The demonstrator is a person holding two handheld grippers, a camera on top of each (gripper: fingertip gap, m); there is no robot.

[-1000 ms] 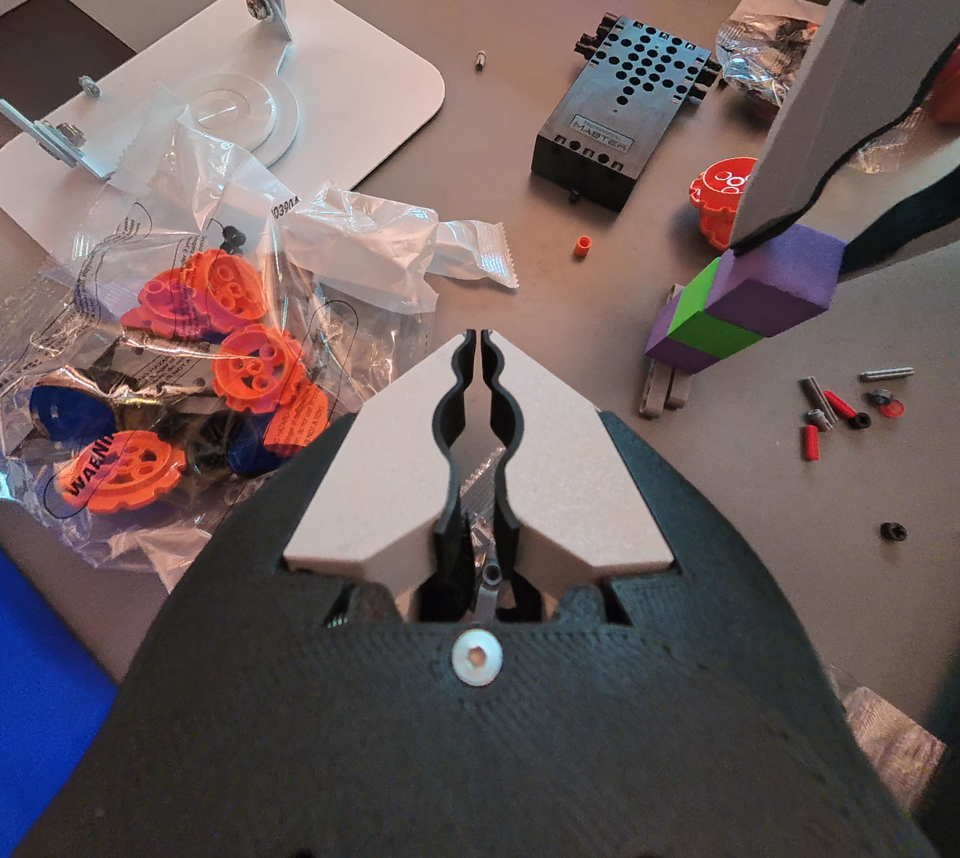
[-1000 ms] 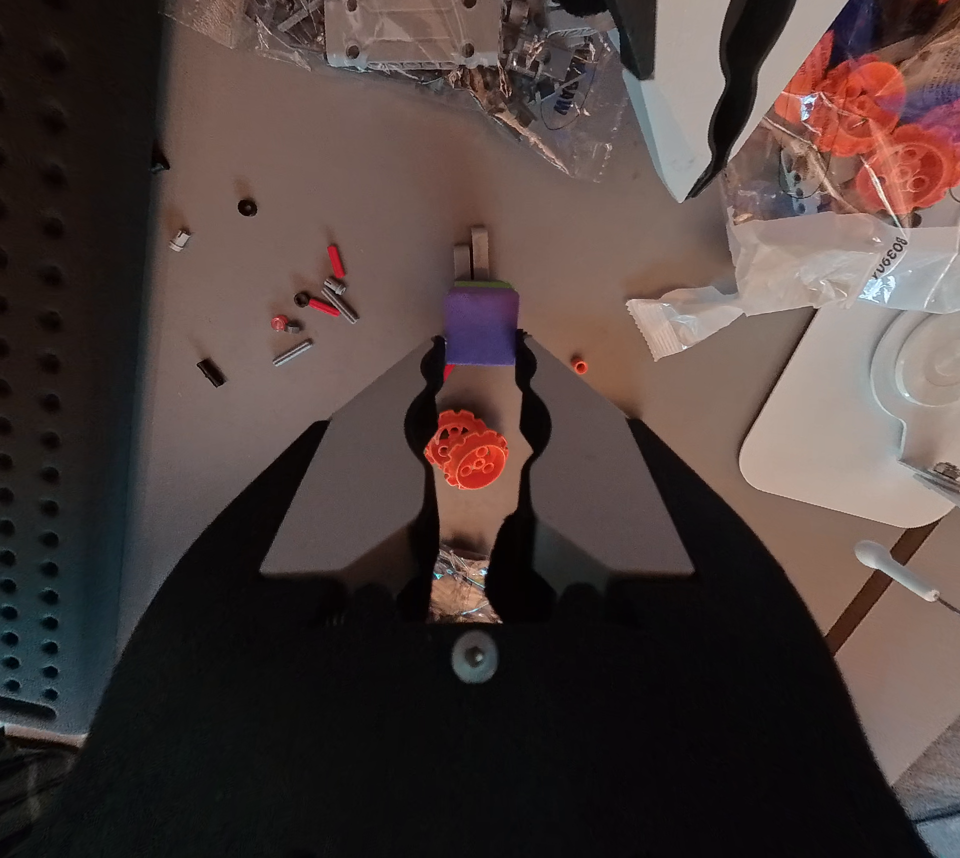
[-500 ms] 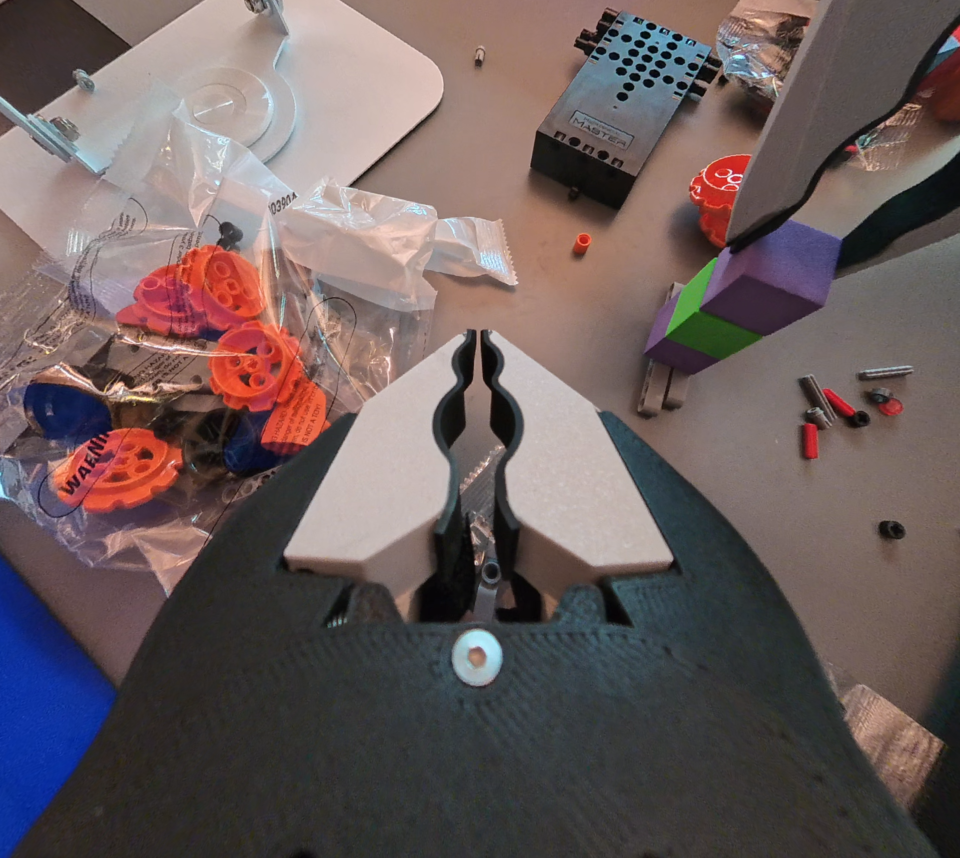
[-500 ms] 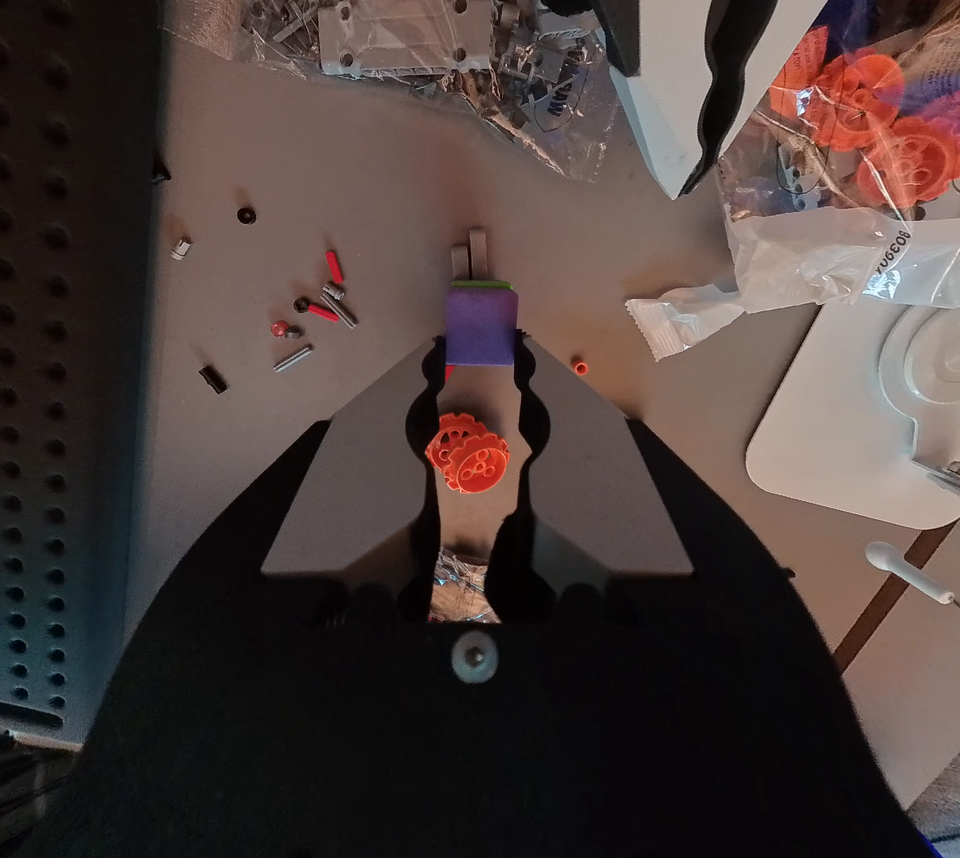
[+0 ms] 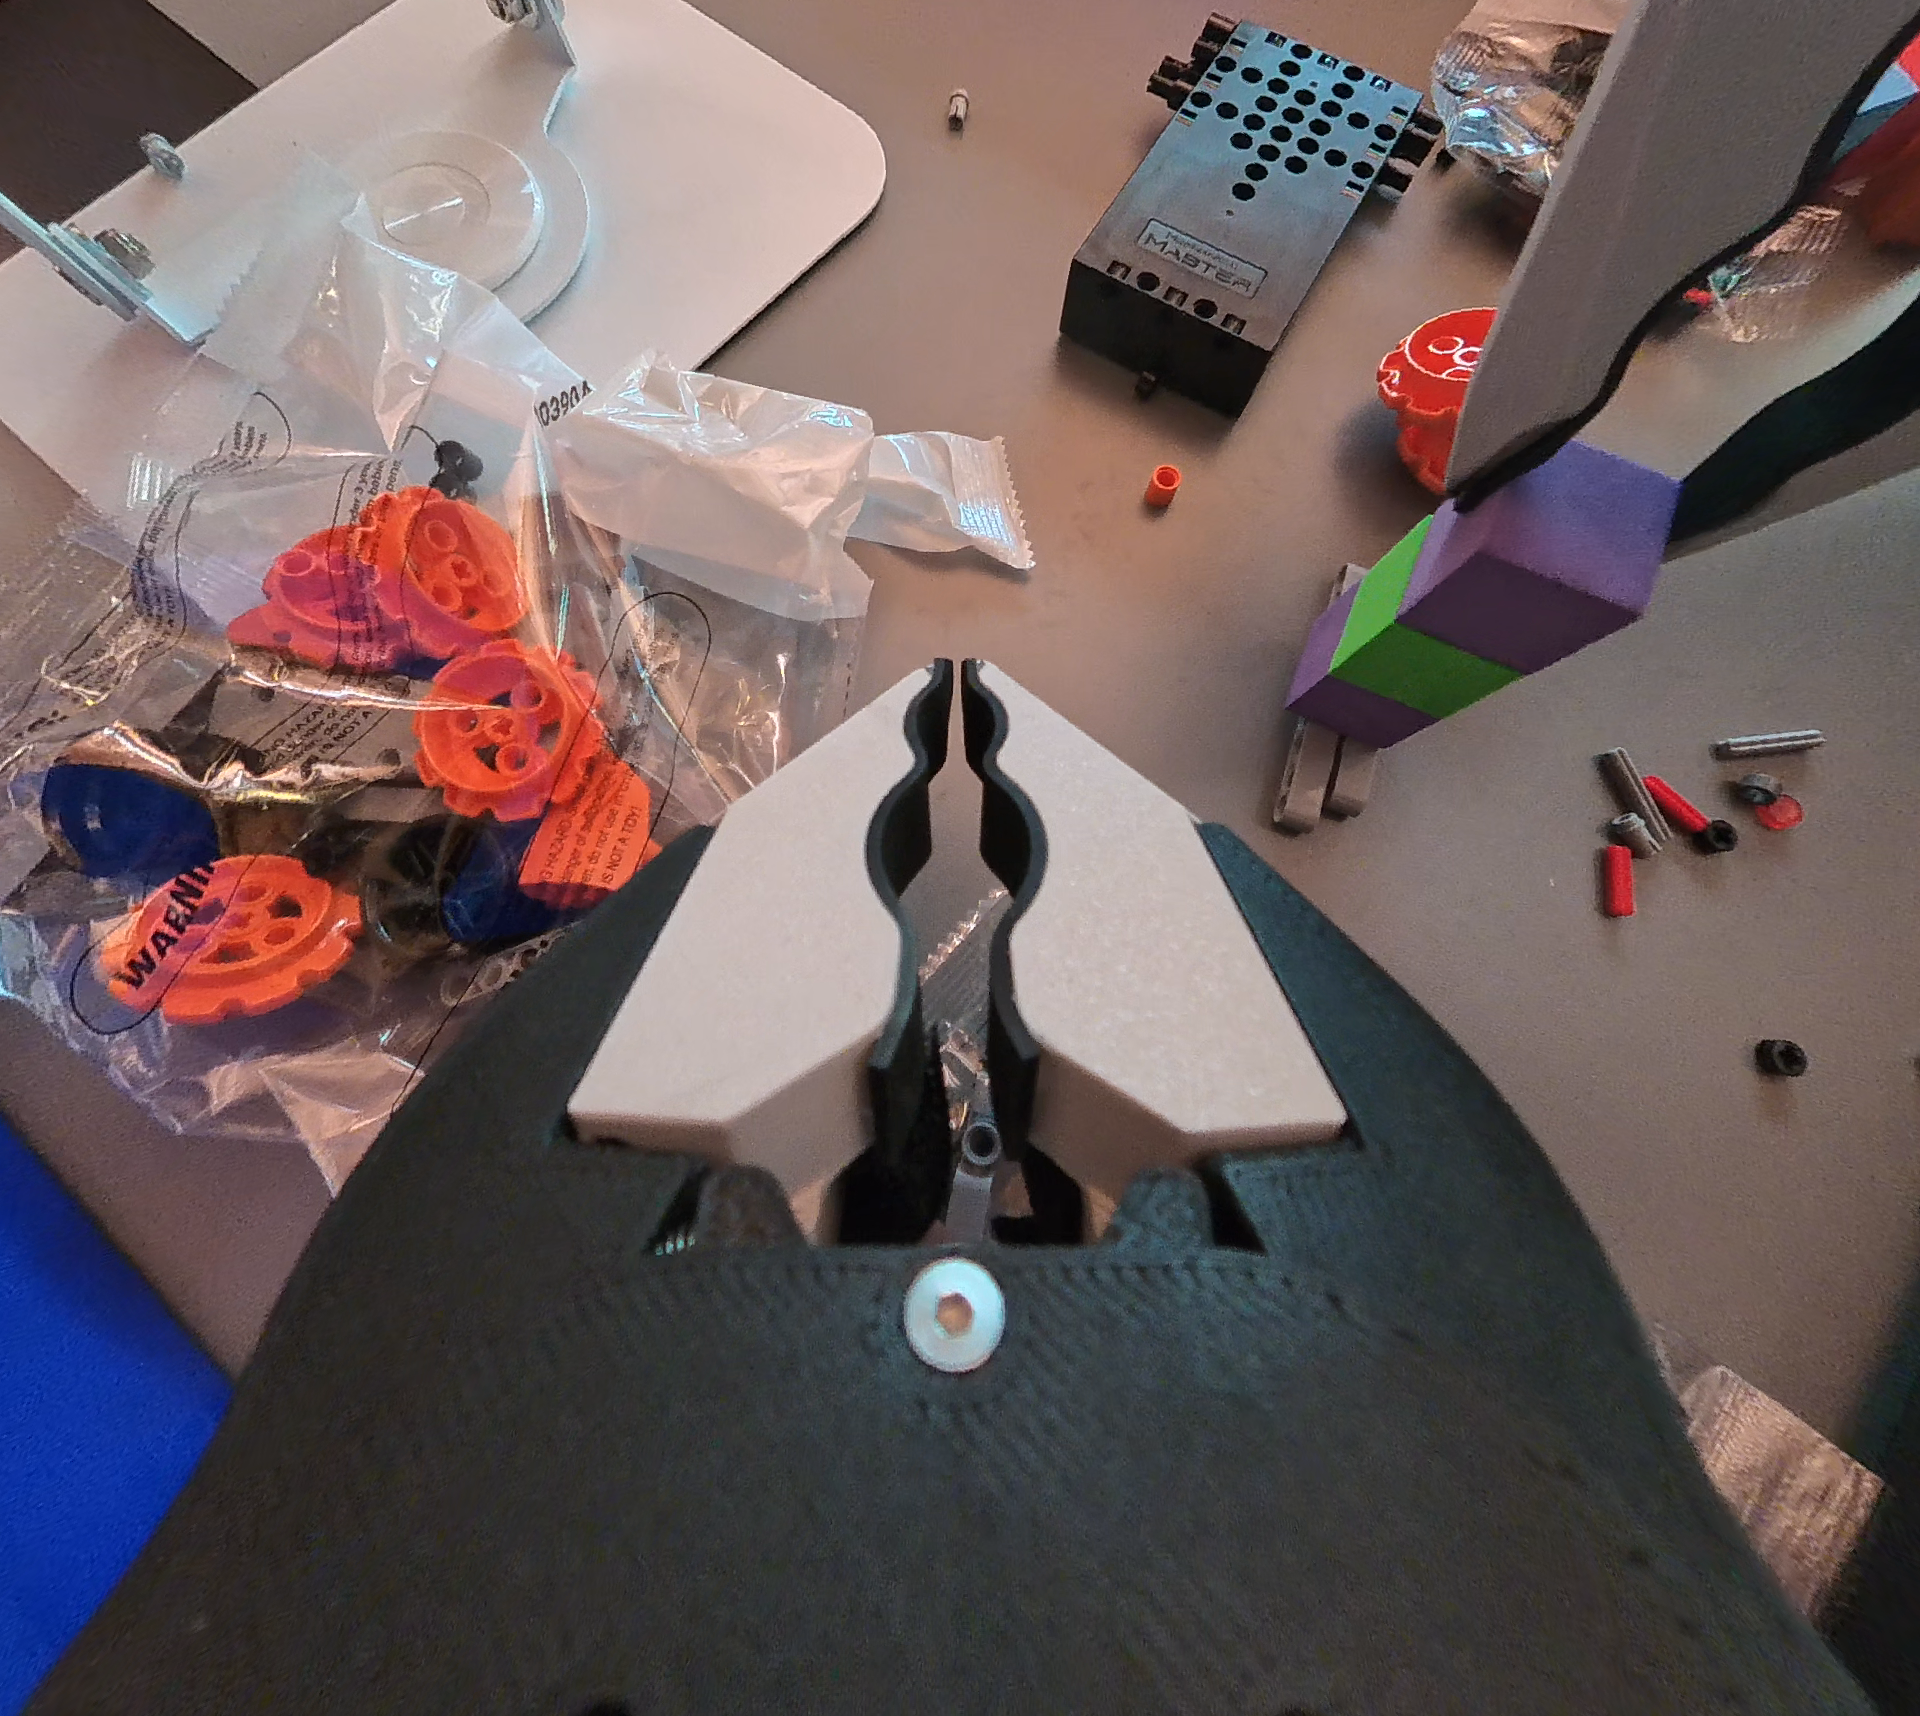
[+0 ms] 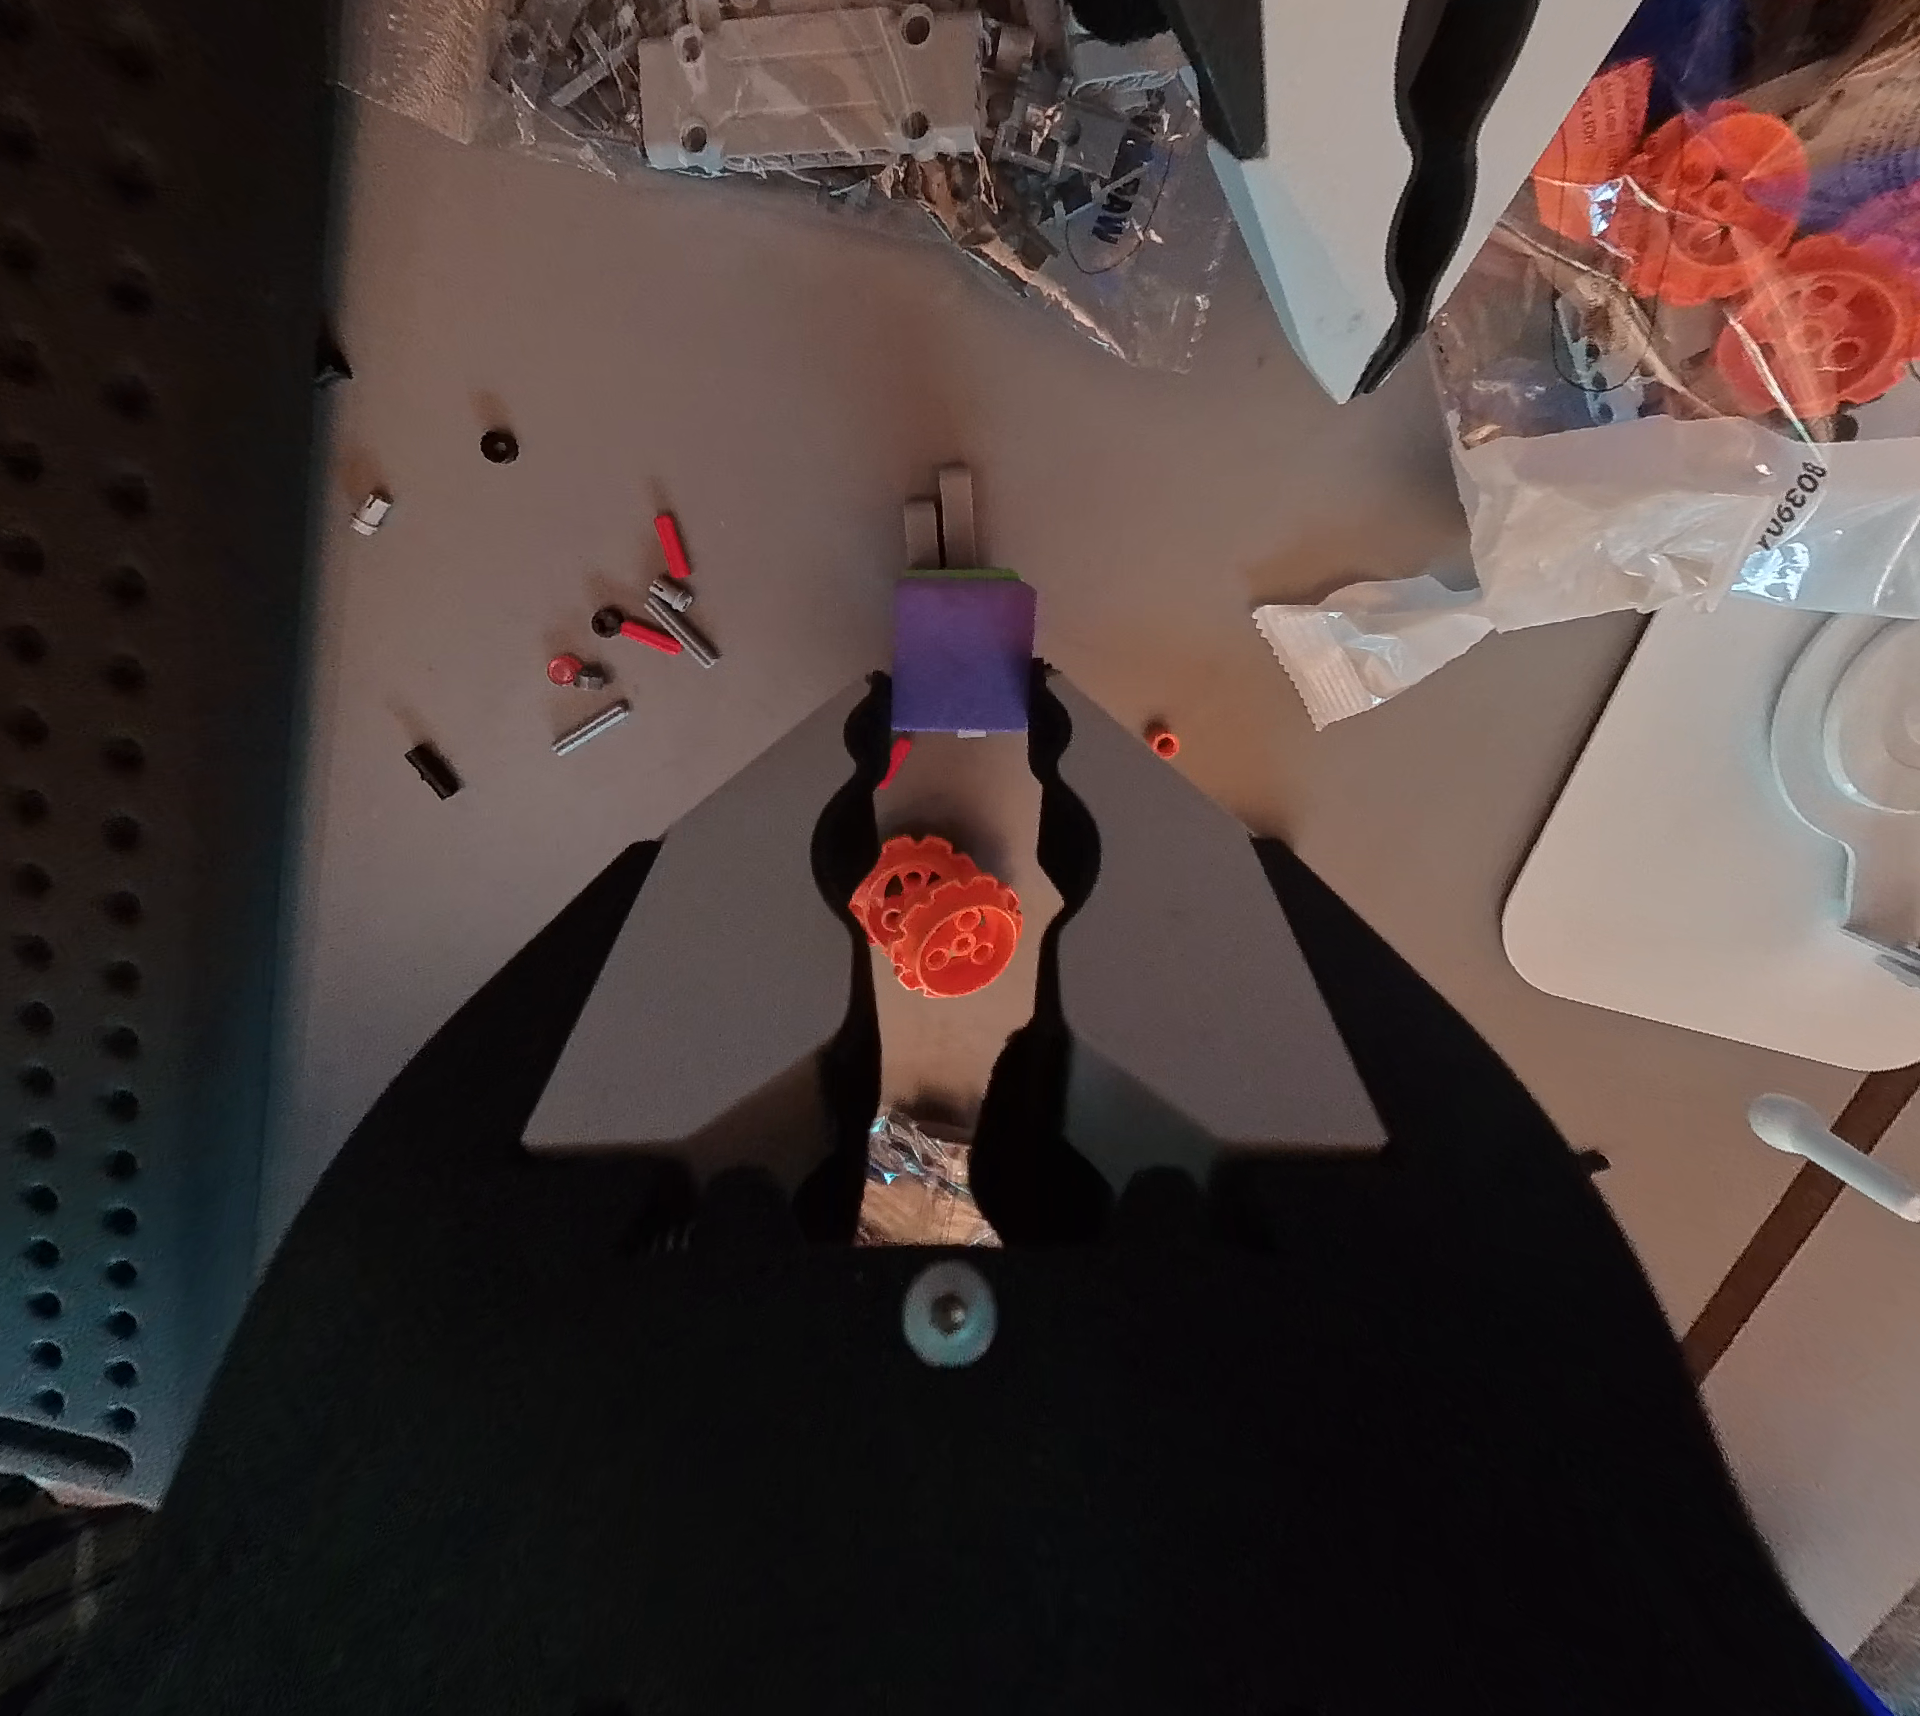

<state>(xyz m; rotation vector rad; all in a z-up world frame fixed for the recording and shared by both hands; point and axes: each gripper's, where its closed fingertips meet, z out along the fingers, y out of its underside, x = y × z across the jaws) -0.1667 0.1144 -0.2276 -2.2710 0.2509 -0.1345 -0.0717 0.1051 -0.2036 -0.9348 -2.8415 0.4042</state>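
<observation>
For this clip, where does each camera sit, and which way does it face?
Left wrist view: on the left gripper, jaws shut, above a bag of orange gears, facing across the table.
Right wrist view: on the right gripper, looking steeply down at the purple-and-green block stack it grips.
Shared: block stack, loose orange gear, white stand base, each other's gripper.

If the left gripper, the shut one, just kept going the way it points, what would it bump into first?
Probably the clear plastic bags lying just past the left gripper tips, the crumpled white-looking one ahead of the rest. Depth is hard to judge, so it might touch the grey table just before them.
</observation>
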